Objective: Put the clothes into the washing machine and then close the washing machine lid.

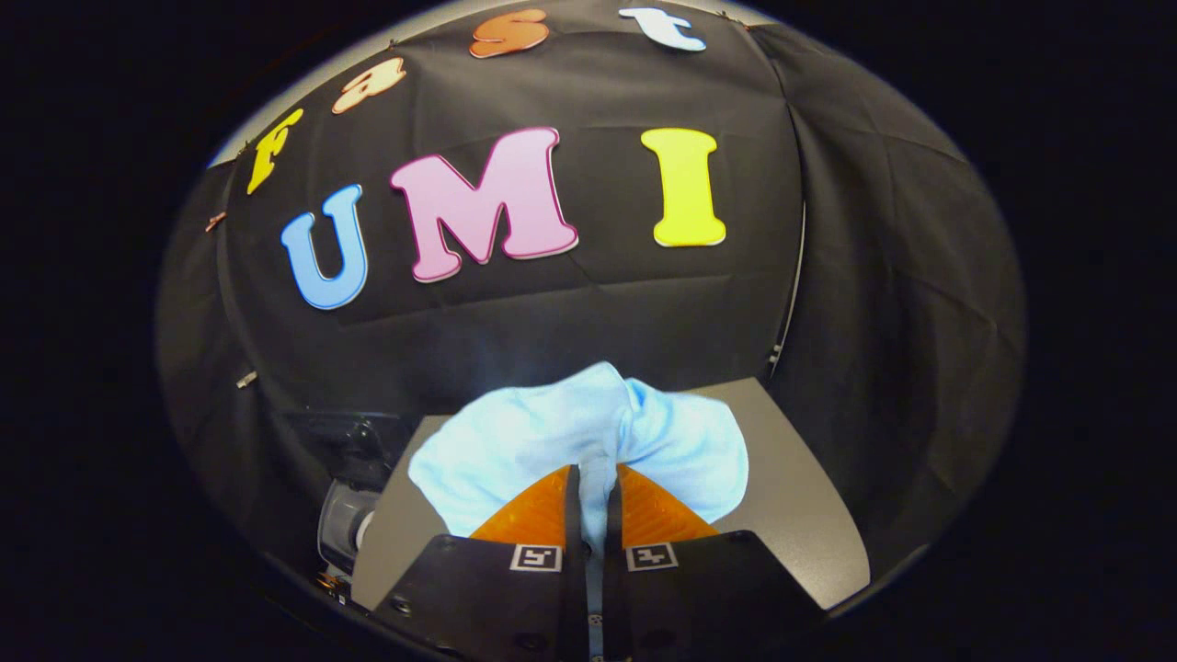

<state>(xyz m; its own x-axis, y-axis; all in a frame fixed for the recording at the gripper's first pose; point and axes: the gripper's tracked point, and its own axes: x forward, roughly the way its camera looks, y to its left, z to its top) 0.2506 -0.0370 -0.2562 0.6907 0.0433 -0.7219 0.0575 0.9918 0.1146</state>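
The gripper [596, 473] had its two fingers [542, 515] drawn nearly together, pinching a fold of the light blue cloth [552, 437] between them. The cloth bulged out ahead of the tips and to either side, bunched and lifted above a flat grey tabletop [791, 496]. Off the tabletop's left edge sat part of a dark, glossy appliance [354, 478] with a rounded pale part; what it was could not be told. Black cloth wall [570, 313] closed the booth behind

Bunched cloth [570, 432] blocking tool [596, 478] front
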